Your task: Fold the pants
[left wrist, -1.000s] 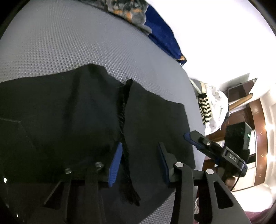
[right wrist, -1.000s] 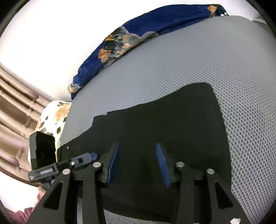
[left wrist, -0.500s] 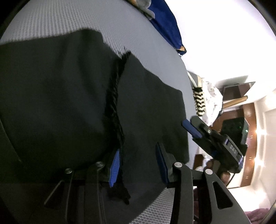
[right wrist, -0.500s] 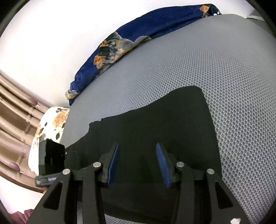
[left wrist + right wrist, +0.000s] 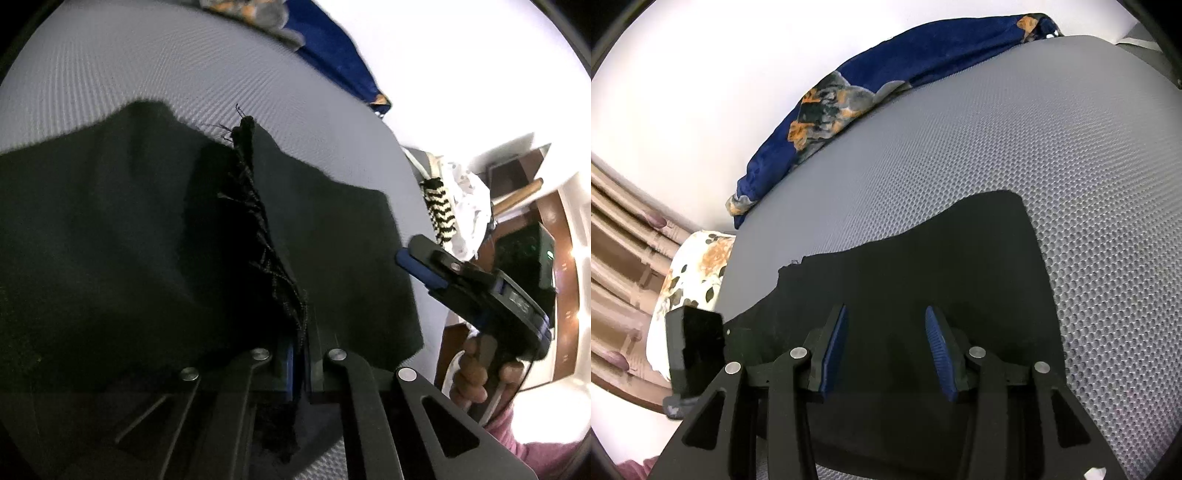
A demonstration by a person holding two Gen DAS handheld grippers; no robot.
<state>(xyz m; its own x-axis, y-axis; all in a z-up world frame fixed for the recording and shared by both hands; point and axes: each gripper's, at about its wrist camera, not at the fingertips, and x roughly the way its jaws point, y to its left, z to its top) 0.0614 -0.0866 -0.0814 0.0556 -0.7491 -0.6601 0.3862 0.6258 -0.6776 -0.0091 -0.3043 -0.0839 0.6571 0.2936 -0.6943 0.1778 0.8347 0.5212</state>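
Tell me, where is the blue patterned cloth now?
In the right wrist view the blue patterned cloth lies bunched along the far edge of the grey mat, toward the upper left, well beyond the black pants.

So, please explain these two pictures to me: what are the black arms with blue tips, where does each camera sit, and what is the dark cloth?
No robot is here: a person holds a two-finger hand tool in each hand, and a camera on each tool looks forward along its fingers. One picture comes from the left tool, the other from the right. The black pants lie on a grey mesh mattress. A blue patterned blanket lies at its far edge. The left gripper is shut on the pants' frayed seam edge. The right gripper is open above the pants, gripping nothing. In the left picture you also see the right tool in the person's hand.
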